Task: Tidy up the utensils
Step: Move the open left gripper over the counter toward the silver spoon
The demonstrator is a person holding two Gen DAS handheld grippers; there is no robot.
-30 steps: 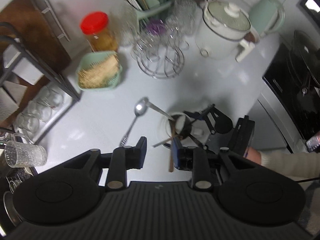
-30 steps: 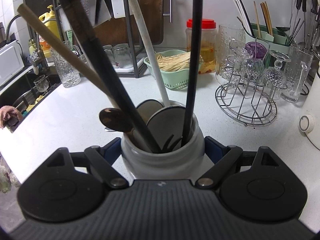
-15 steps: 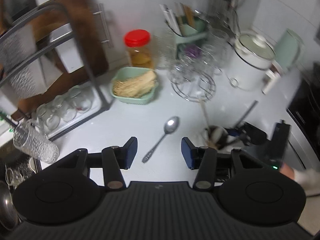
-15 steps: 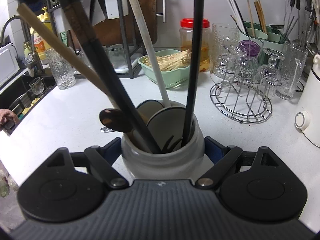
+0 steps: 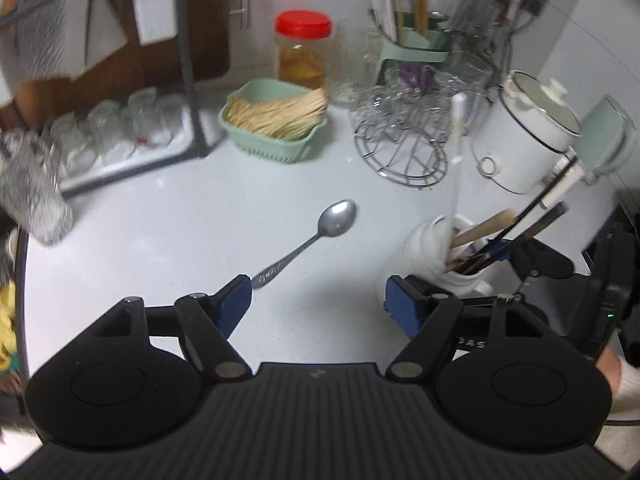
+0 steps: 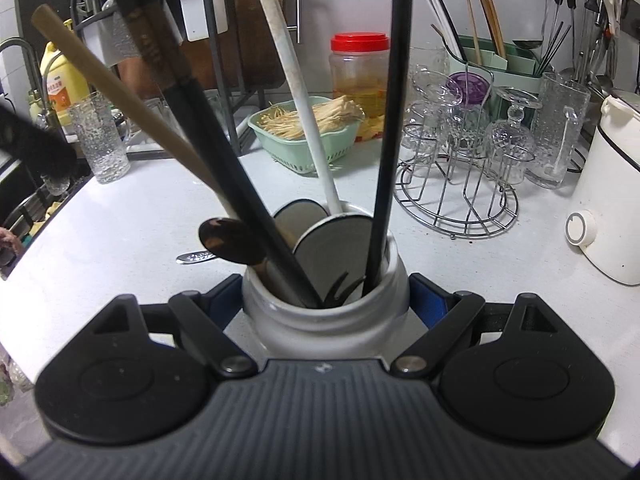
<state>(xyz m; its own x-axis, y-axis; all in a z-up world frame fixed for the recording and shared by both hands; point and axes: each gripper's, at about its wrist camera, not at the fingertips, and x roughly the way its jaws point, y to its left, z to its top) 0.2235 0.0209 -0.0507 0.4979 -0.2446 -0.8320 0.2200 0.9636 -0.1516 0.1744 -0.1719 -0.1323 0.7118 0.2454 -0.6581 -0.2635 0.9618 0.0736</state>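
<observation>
A metal spoon (image 5: 320, 232) lies on the white counter, bowl pointing away; its handle end also shows in the right wrist view (image 6: 196, 257). My left gripper (image 5: 318, 304) is open and empty, its left fingertip close to the spoon's handle end. A white utensil jar (image 6: 324, 304) holds several long utensils: a wooden spoon, black handles and a white ladle. My right gripper (image 6: 325, 300) is shut on the jar's sides. The jar also shows at the right of the left wrist view (image 5: 432, 252).
A green basket of sticks (image 5: 276, 120), a red-lidded jar (image 5: 302, 52), a wire glass rack (image 5: 404, 140), a green utensil caddy (image 6: 496, 60), a white cooker (image 5: 528, 136) and a dish rack with glasses (image 5: 120, 132) stand along the back. A sink (image 6: 24, 208) lies left.
My left gripper has opened wider and dropped towards the spoon's handle, with the view swinging up to the back wall. The right gripper keeps hold of the jar.
</observation>
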